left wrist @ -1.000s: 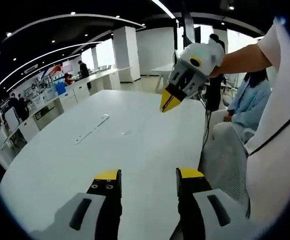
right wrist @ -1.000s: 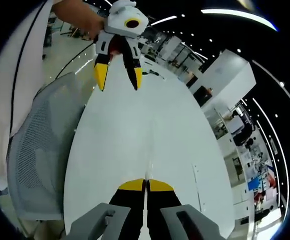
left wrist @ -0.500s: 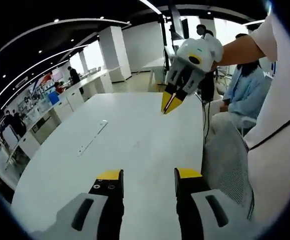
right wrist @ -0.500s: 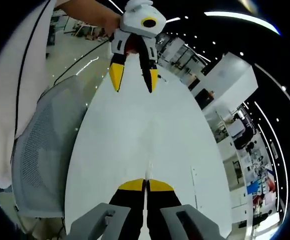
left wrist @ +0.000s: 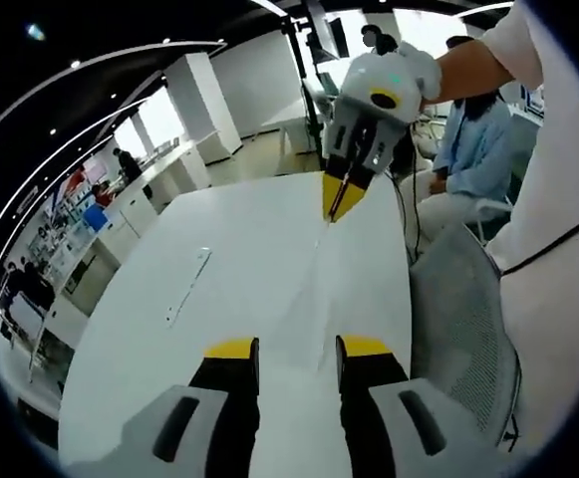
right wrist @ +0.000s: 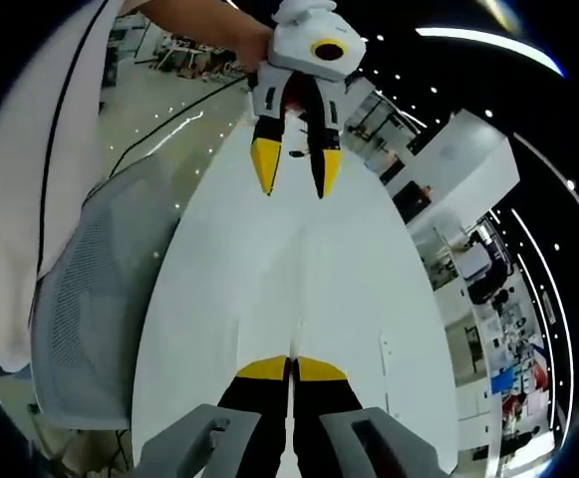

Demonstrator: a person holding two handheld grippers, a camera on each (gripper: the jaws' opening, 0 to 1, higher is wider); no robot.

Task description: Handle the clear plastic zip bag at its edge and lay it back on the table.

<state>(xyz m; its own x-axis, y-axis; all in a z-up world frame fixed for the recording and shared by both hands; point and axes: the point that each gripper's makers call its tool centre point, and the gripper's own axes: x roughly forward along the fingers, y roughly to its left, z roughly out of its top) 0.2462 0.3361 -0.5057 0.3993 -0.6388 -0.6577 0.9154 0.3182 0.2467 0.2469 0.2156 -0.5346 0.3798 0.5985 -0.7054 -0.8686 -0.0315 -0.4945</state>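
Note:
The clear zip bag (left wrist: 321, 299) is barely visible, a faint see-through sheet with a crease running over the white table (left wrist: 169, 329) from my right gripper (left wrist: 337, 206) down towards my left gripper (left wrist: 296, 347). In the left gripper view the right gripper hangs at the top with its yellow tips pressed together on the bag's far edge. My left gripper's jaws stand apart around the bag's near end, and I cannot tell whether they touch it. In the right gripper view my right gripper (right wrist: 291, 366) is shut on a thin bag edge (right wrist: 298, 334), and the left gripper (right wrist: 296, 184) faces it, open.
A grey mesh chair (left wrist: 463, 329) (right wrist: 90, 299) stands at the table's edge beside the person in white. A seated person in blue (left wrist: 468, 149) is behind it. A narrow cable slot (left wrist: 187, 287) (right wrist: 387, 354) runs along the table (right wrist: 359, 259). Counters line the far left.
My left gripper's jaws have narrowed their gap. The two grippers have come closer together over the table, and the right gripper stays shut.

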